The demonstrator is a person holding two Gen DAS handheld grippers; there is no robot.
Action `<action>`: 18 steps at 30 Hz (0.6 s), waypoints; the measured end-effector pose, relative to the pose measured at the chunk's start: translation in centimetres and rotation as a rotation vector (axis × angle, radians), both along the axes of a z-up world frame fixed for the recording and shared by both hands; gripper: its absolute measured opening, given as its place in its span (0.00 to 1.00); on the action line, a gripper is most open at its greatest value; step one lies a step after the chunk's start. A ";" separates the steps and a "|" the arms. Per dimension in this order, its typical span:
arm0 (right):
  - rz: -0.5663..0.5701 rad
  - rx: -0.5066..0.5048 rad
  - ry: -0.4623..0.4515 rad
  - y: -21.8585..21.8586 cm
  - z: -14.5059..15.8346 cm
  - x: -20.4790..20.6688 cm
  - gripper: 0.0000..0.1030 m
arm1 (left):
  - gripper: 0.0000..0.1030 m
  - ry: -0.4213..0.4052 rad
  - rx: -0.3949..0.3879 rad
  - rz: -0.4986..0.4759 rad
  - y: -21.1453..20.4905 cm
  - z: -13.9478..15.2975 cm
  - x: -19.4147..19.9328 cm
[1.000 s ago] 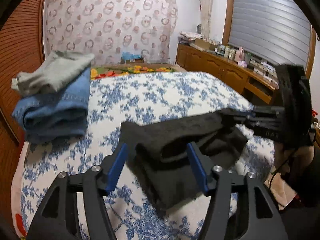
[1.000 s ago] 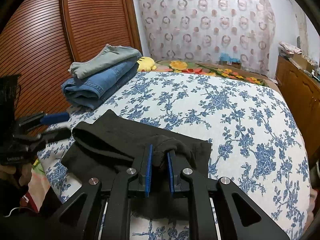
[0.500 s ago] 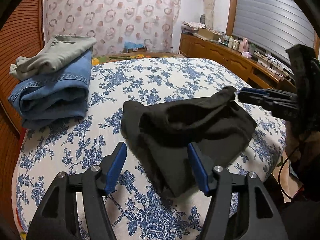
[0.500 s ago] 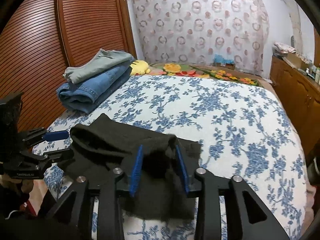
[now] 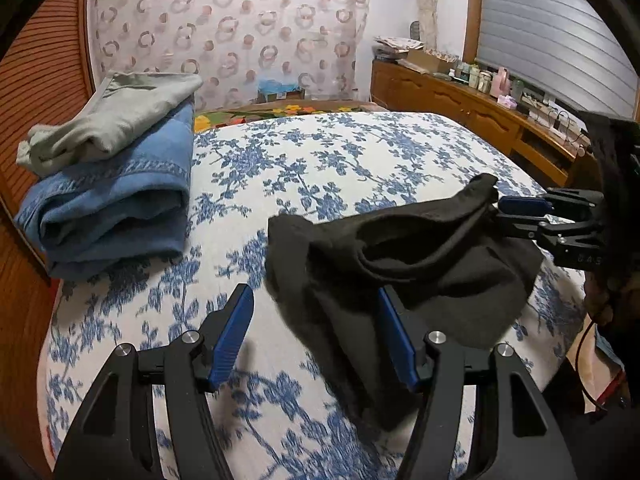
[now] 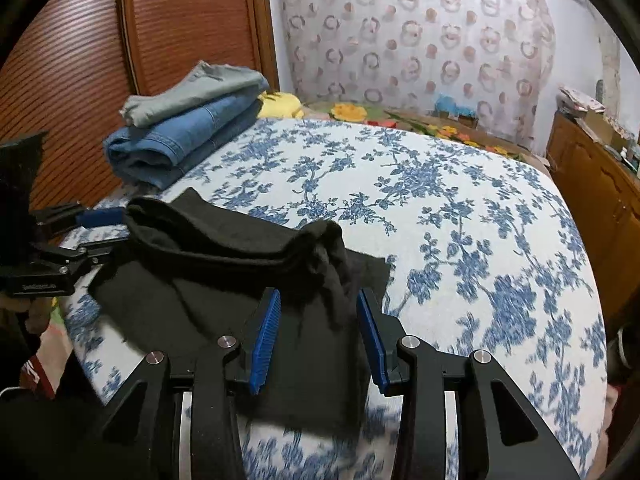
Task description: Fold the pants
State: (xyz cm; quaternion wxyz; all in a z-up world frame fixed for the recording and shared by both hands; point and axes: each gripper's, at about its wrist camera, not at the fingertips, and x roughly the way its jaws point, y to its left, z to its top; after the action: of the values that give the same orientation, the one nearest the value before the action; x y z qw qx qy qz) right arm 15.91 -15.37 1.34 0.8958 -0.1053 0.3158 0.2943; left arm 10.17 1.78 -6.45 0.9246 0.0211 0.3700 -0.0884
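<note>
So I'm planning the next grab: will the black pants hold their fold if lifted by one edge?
Probably not. The black pants slump in soft rumpled ridges, so they look floppy. A raised flap droops already. Lifted by one edge, the layers would likely slide open.

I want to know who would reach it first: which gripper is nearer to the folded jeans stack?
Left. The left gripper hangs beside the jeans stack; the right gripper is beyond the black pants.

Black pants, loosely folded and rumpled, on the near edge of the floral bedspread
</note>
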 end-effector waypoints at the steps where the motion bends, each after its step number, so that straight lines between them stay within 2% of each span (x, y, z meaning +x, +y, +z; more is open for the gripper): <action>1: 0.002 -0.010 -0.001 0.4 0.0 0.3 0.40 | 0.62 0.000 0.007 -0.003 0.0 0.0 0.4; 7: -0.010 -0.047 -0.004 1.8 0.4 2.3 0.40 | 0.62 0.001 0.029 0.027 0.5 -0.3 2.5; 15: 0.013 0.056 0.081 1.3 0.2 4.3 0.39 | 0.62 0.014 0.030 0.048 0.7 -0.7 3.7; 16: 0.022 0.061 0.087 1.3 0.2 4.4 0.36 | 0.62 0.014 0.031 0.049 0.7 -0.7 3.7; 18: 0.043 0.056 0.113 1.5 -0.1 4.7 0.19 | 0.62 0.015 0.026 0.052 0.8 -0.8 3.6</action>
State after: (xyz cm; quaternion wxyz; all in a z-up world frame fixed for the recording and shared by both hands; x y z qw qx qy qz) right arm 20.58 -13.88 1.26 0.8726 -0.0702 0.3555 0.3274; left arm 13.76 2.60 -7.25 0.9234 0.0229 0.3784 -0.0598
